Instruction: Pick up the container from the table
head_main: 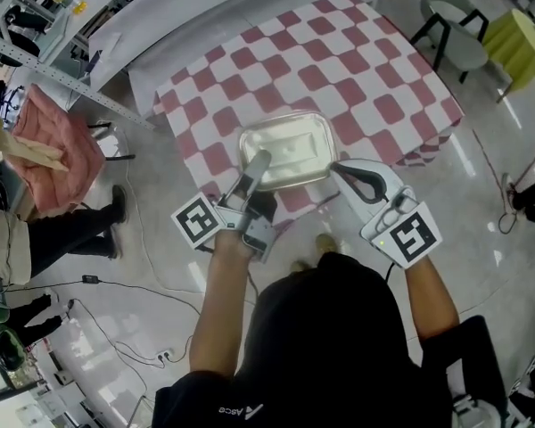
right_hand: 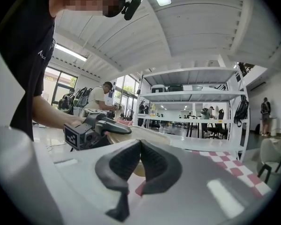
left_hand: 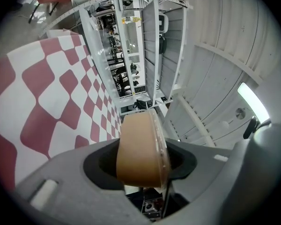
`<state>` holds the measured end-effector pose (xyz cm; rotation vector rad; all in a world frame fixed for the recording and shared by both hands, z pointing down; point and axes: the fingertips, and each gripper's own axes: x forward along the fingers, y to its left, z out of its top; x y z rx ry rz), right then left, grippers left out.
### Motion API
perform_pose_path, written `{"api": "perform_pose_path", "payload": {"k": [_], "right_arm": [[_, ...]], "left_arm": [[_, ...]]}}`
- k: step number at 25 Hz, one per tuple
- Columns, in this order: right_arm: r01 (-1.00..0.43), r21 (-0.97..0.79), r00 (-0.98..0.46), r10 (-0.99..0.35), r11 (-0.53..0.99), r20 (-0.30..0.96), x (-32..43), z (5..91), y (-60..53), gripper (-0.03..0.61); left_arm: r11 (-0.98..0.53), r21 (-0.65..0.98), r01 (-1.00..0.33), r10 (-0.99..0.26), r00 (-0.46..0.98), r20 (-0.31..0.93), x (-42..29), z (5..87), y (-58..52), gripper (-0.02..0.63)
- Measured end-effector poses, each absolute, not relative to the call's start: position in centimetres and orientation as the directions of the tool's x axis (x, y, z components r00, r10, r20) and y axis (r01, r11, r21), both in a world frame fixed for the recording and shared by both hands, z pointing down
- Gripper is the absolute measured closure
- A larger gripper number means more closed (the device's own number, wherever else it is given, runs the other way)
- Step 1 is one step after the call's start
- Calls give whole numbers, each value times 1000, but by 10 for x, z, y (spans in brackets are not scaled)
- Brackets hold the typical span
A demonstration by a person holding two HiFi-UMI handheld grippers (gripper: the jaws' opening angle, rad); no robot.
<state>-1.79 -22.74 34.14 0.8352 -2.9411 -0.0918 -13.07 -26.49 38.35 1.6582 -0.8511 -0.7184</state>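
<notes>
Container [head_main: 285, 150], a shallow tan rectangular tray under a clear lid, sits at the centre of the head view, over the near part of the table [head_main: 401, 25] with its red-and-white checked tablecloth [head_main: 366, 69]. The left gripper [head_main: 257, 163] comes in from the lower left of that frame and has the container's near left corner. In the left gripper view the tray's tan wall and the edge of the lid stand edge-on in the middle of the frame, right between the two grey fingers [left_hand: 61, 172], which are set partway apart and clamp it from either side. The right gripper [head_main: 337, 169] comes in from the lower right of the head view, and its tip lies against the container's right-hand end. In the right gripper view its dark ribbed pads [right_hand: 122, 165] are pressed together with no gap at their tips. The container's pale rim runs just behind and below them, and it may be that a thin lip of it is nipped there, but the pads cover that spot. Across the tray, at centre left of that view, the left gripper shows with one finger lying over the lid.
</notes>
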Motion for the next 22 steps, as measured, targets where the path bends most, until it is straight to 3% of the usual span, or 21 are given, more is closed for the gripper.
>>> {"api": "perform_pose_path", "payload": {"k": [22], "right_arm": [[-528,90,-844,-534,844,48,-11,331,-214,575]], "left_arm": [[-137,979,-153,-839,543,-33,-133,384,-252,407]]}}
